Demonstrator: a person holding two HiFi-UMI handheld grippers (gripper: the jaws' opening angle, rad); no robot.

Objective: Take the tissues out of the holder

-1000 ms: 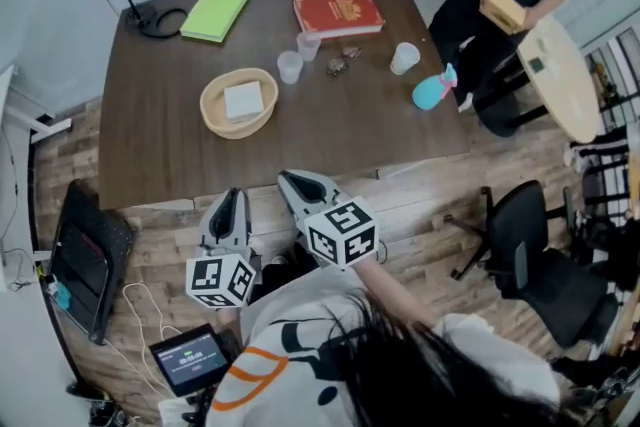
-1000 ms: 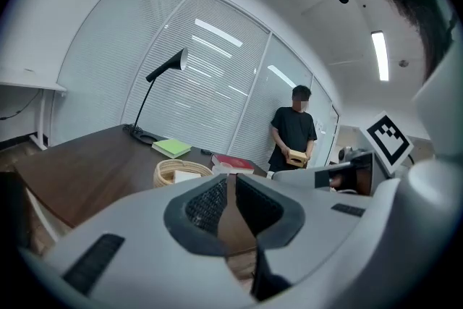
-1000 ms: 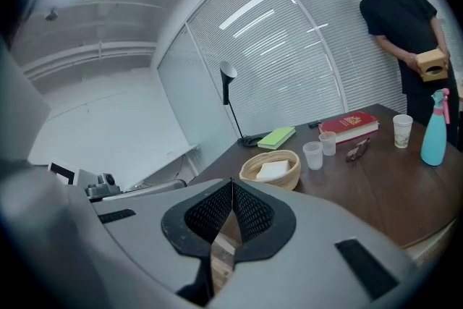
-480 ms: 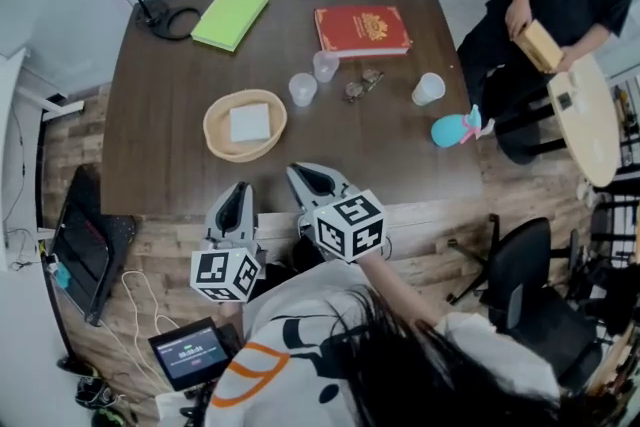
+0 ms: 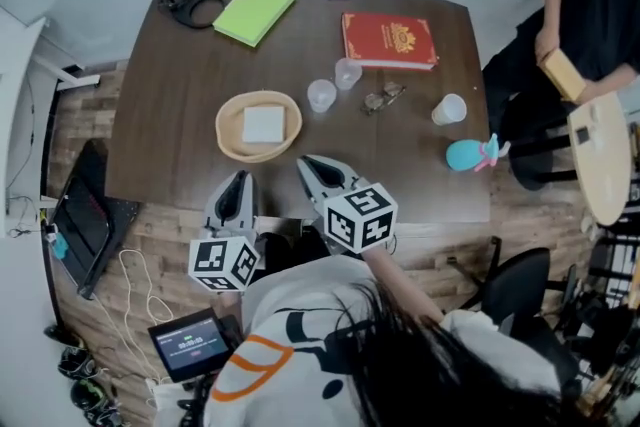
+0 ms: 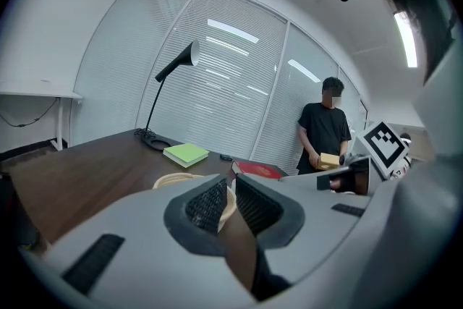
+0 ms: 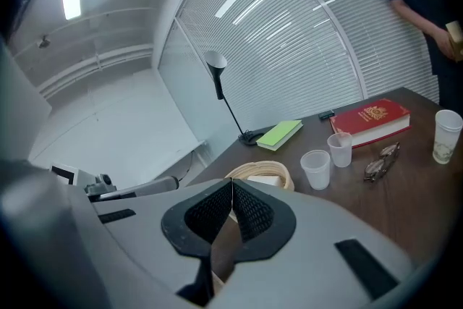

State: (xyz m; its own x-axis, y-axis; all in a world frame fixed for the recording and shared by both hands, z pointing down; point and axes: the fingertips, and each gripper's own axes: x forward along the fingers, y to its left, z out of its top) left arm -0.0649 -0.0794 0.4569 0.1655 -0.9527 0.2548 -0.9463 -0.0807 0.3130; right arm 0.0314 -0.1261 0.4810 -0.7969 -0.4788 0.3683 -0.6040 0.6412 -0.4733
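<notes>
Both grippers have come forward since the earlier frames, from over the floor to just past the near edge of the table (image 5: 165, 130). The left gripper (image 5: 239, 178) points in at 6 o'clock of the holder (image 5: 222, 128), and the right gripper (image 5: 306, 162) at its 5 o'clock, tip just beside the rim. The right tongs are clenched with nothing in them. The left are drawn almost together, only a sliver showing between the pads, and also empty. Bare wood lies open from the holder's 7 to its 11 o'clock, out to the table's left edge. At its 2 o'clock two clear cups (image 5: 321, 96) crowd in, the nearer one just beside the rim but apart from it, with glasses (image 5: 384, 98) beyond them. A green notebook (image 5: 256, 9) at 12 o'clock and a red book (image 5: 389, 40) at 1 o'clock sit well apart by the far edge. The holder is a shallow, round, cream woven basket. The tissues (image 5: 264, 124) lie flat in its middle as a neat white folded square.
</notes>
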